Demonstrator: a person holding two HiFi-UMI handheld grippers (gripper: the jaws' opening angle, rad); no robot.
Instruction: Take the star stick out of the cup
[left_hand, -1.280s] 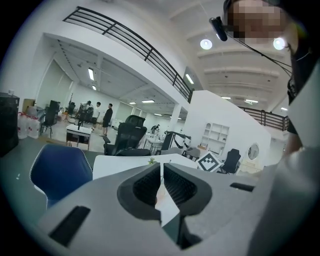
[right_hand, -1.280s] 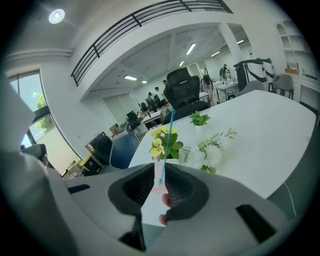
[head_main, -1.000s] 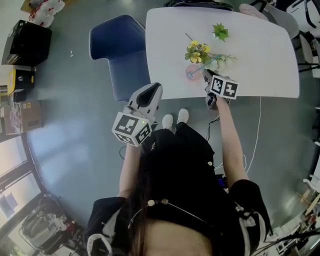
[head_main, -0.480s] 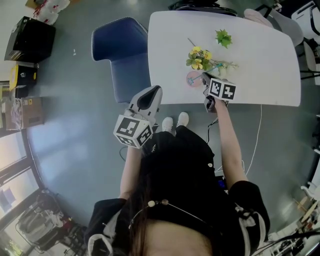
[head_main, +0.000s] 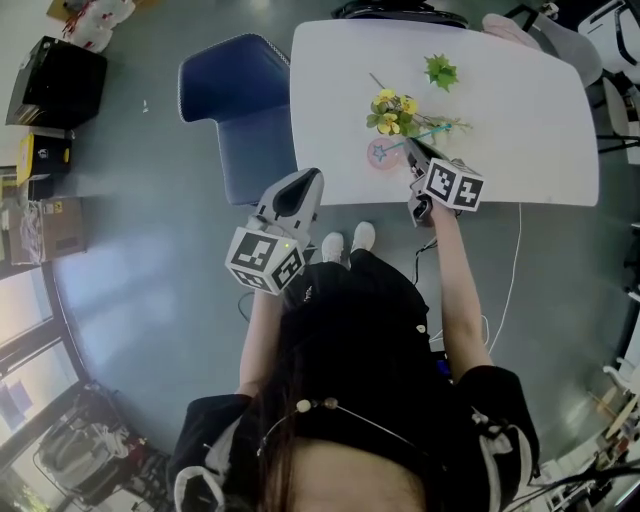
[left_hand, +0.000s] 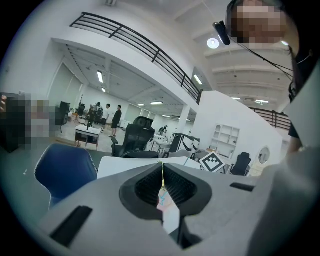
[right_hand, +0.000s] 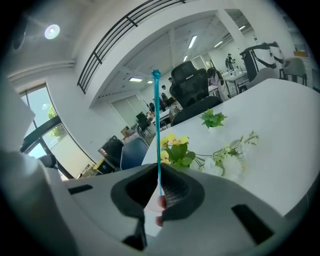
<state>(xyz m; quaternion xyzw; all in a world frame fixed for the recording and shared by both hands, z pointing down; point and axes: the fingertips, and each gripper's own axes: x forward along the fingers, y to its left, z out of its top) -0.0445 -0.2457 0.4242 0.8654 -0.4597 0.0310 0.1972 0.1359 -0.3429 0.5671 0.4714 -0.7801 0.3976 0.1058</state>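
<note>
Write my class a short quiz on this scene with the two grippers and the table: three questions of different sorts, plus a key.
1. True or false: the left gripper holds the star stick.
2. The flowers beside the cup are: A red, B yellow, C blue.
3. Fill in: the right gripper is shut on the ____.

Key: 1 false; 2 B; 3 star stick.

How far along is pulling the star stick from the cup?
Done: right gripper is shut on the star stick. In hand: the pull; in the head view its star end lies over the pink cup. Left: lift it clear. Left gripper is shut, off the table.
</note>
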